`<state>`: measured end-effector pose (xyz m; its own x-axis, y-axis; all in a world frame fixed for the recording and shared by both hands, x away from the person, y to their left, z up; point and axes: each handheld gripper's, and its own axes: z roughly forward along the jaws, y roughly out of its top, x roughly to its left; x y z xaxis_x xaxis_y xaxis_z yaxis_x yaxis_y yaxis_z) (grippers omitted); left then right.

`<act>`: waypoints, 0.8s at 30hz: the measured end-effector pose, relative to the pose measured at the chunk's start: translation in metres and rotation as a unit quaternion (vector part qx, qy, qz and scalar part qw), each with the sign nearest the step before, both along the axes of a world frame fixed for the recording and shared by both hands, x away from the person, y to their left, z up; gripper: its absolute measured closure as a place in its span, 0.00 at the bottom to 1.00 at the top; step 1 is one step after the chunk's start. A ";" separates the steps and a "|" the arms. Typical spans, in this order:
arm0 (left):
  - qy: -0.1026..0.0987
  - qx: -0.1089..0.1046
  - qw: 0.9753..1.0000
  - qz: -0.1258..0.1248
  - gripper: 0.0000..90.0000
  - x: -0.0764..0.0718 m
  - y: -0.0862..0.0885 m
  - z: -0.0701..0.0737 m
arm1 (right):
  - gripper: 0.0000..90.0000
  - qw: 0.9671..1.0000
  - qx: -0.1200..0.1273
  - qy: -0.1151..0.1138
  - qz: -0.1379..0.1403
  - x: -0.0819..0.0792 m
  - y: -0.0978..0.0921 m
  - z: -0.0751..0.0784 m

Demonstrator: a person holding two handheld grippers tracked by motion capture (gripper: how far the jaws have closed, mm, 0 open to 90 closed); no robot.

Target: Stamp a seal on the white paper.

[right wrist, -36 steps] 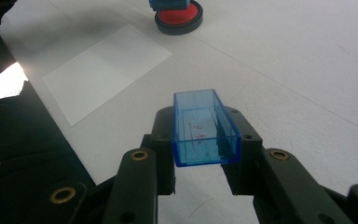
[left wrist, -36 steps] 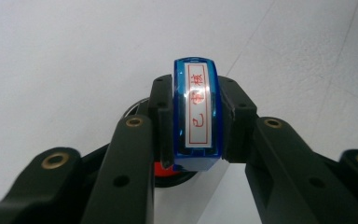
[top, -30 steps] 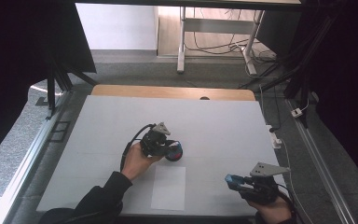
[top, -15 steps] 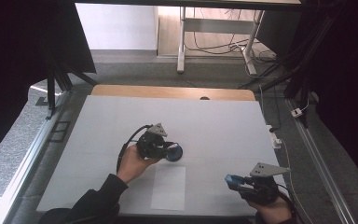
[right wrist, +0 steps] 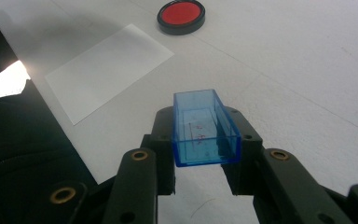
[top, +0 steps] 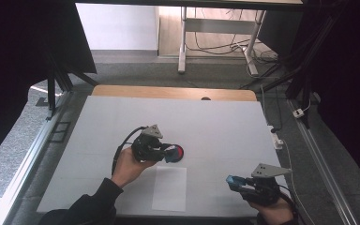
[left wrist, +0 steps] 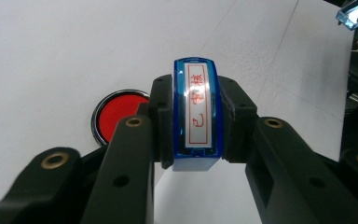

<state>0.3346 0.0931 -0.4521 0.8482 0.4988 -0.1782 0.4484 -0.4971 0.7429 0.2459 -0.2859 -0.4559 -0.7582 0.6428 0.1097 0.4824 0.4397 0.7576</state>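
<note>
High view | left tongs (top: 168,153) clamp stamp (left wrist: 197,113) | right tongs (top: 235,181) clamp cap (right wrist: 204,127)

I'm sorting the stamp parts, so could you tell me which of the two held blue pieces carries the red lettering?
The blue stamp in the left tool carries it, on a white label. The blue cap in the right tool is hollow and clear.

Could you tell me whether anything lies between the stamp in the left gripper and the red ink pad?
Nothing visible does. The left gripper holds the stamp just beside the ink pad, with bare table between them. The paper sheet lies nearer the person, off that path.
</note>
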 end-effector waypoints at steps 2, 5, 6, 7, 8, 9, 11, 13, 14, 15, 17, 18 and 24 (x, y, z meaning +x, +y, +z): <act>-0.001 0.000 1.000 0.000 0.78 -0.001 0.001 0.001 | 0.76 1.000 0.000 0.000 0.000 0.000 0.000 0.000; -0.001 -0.002 1.000 0.002 0.78 -0.004 0.003 0.002 | 0.76 1.000 0.000 0.001 0.000 0.000 0.000 0.000; -0.001 -0.002 1.000 0.001 0.78 -0.005 0.004 0.003 | 0.76 1.000 0.000 0.001 0.000 0.000 0.000 0.000; -0.001 -0.003 1.000 0.002 0.78 -0.007 0.004 0.003 | 0.76 1.000 0.000 0.000 0.000 0.000 0.000 0.000; -0.002 -0.002 1.000 0.001 0.78 -0.008 0.005 0.004 | 0.76 1.000 0.000 0.001 0.000 0.000 0.000 0.000; -0.004 -0.002 1.000 0.001 0.78 -0.009 0.006 0.005 | 0.76 1.000 0.000 0.001 0.000 0.000 0.000 0.000; -0.005 0.000 1.000 0.001 0.78 -0.012 0.007 0.006 | 0.76 1.000 0.000 0.001 0.000 0.000 0.000 0.000; -0.004 -0.001 1.000 0.001 0.78 -0.016 0.007 0.007 | 0.76 1.000 -0.001 0.000 0.001 0.000 0.000 0.000; -0.002 0.001 1.000 0.002 0.78 -0.017 0.008 0.007 | 0.76 1.000 -0.002 0.001 0.000 0.000 0.000 0.000; 0.000 0.001 1.000 0.004 0.78 -0.019 0.008 0.008 | 0.76 1.000 -0.003 0.000 0.000 0.000 0.000 0.000; 0.004 0.001 1.000 0.007 0.78 -0.022 0.009 0.009 | 0.76 1.000 -0.003 0.000 0.000 0.000 0.000 0.000; 0.007 0.001 1.000 0.007 0.78 -0.023 0.009 0.009 | 0.76 1.000 -0.003 0.000 0.000 0.000 0.000 0.000; 0.013 -0.004 1.000 0.008 0.78 -0.031 0.012 0.011 | 0.76 1.000 0.000 0.001 0.000 0.000 0.000 0.000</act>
<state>0.3038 0.1047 -0.4414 0.8351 0.5107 -0.2047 0.4758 -0.4836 0.7347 0.2457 -0.2855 -0.4558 -0.7582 0.6425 0.1110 0.4836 0.4400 0.7566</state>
